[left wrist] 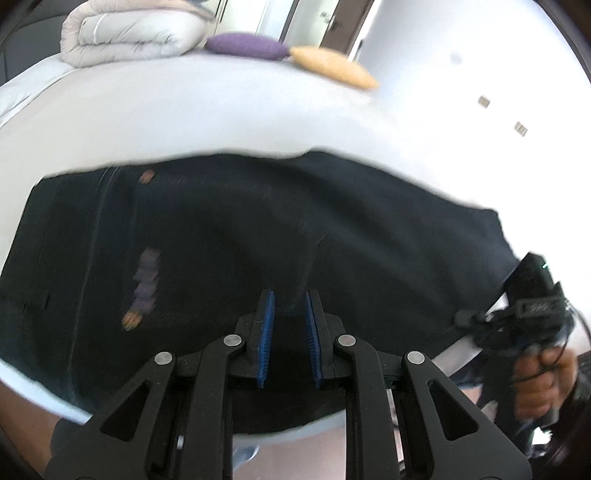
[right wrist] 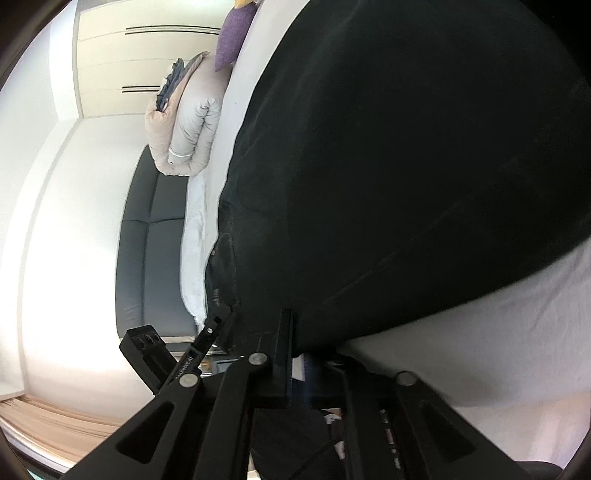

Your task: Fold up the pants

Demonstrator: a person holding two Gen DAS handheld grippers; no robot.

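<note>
Across white bed (left wrist: 184,122), dark pants (left wrist: 258,229) lengthwise left-right (blurred), left claw (left wrist: 290,332) nearly closed, empty, right claw (right wrist: 295,354) pinching hem.

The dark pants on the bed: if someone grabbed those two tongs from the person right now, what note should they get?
Left tongs: nearly closed, low over the pants near the bed's near edge; dark cloth shows in the gap, but a pinch cannot be confirmed.
Right tongs: narrow, tip at the far end of the pants; a grip is also unclear.
Pants: spread flat across the white bed, well away from the rolled duvet and cushions.
Done: pants laid out, tongs at both ends.
Left: confirm both grips, then probably bring one end over the other.
</note>
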